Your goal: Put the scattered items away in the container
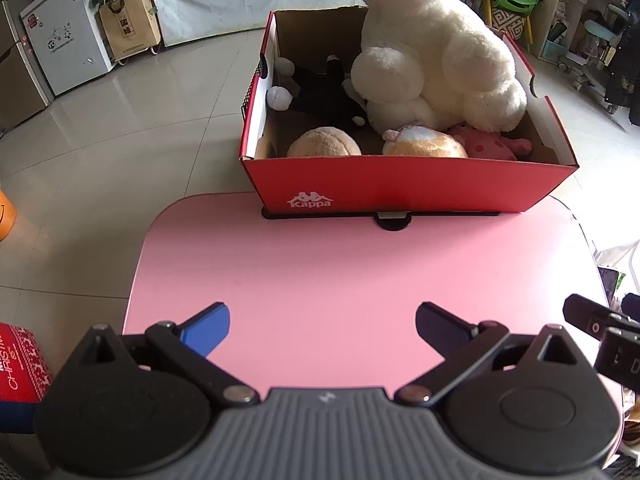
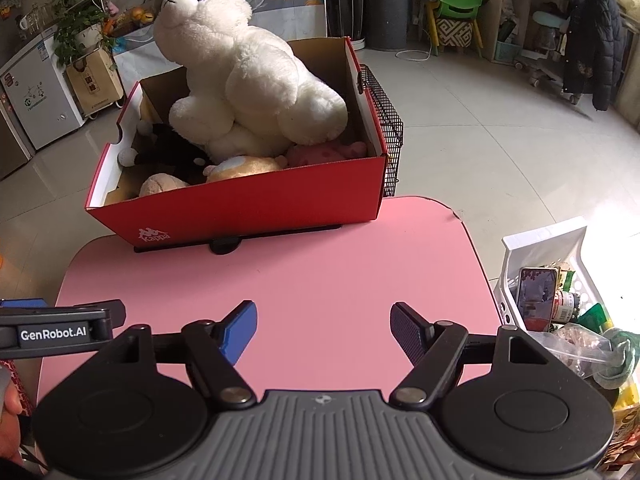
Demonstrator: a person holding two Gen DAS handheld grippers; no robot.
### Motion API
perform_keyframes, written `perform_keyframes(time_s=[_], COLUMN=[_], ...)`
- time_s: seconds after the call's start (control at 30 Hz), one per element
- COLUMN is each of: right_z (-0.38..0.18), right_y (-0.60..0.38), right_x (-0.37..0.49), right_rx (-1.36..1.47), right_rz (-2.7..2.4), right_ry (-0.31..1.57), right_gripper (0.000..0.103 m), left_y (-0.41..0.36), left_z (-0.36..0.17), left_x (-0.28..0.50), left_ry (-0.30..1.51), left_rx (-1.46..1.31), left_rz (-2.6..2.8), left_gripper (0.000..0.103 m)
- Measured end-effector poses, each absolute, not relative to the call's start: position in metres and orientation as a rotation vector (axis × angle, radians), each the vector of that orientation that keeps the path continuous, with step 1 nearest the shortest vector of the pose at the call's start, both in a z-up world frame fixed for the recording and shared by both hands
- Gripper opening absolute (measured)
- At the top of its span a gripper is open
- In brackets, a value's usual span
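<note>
A red shoe box [image 1: 400, 186] [image 2: 256, 204] stands at the far edge of the pink table [image 1: 340, 272] [image 2: 304, 272]. A big white plush bear [image 1: 436, 52] [image 2: 248, 80] sits in it, rising above the rim. Under and beside the bear lie a black plush [image 1: 324, 94] [image 2: 172, 148], a tan plush [image 1: 324, 142] [image 2: 162, 184], an orange-and-white plush [image 1: 424, 144] [image 2: 240, 166] and a pink spotted plush [image 1: 492, 144] [image 2: 320, 154]. My left gripper [image 1: 322, 330] hangs open over the bare near part of the table. My right gripper [image 2: 324, 330] is open too, with nothing between its fingers.
A black wire rack [image 2: 386, 124] stands behind the box's right side. A white basket [image 2: 560, 292] with a phone and packets sits right of the table. A red printed box [image 1: 20, 364] lies at the left. A fridge [image 1: 64, 48], plants and a green chair [image 2: 458, 0] stand across the tiled floor.
</note>
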State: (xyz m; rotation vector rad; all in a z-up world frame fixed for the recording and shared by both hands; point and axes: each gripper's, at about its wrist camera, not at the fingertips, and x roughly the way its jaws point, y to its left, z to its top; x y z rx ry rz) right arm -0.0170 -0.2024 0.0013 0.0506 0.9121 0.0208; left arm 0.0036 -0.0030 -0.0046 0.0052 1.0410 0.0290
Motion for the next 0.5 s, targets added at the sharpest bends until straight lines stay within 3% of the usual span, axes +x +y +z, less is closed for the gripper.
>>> perform_keyframes(time_s=[0.27,0.5], right_z=[0.008,0.001], right_y=[-0.213,-0.215], right_x=[-0.008,0.001], right_rx=[0.068,0.03], right_rz=[-0.015,0.033], right_ry=[0.861,0.908], right_gripper=[0.076,0.076], left_y=[-0.02,-0.022], left_z=[0.004,-0.006], left_x=[0.009,0.017], left_ry=[1.015,1.104], left_rx=[0.056,-0.06], left_rz=[0.005,-0.005], left_gripper=[0.103,0.103])
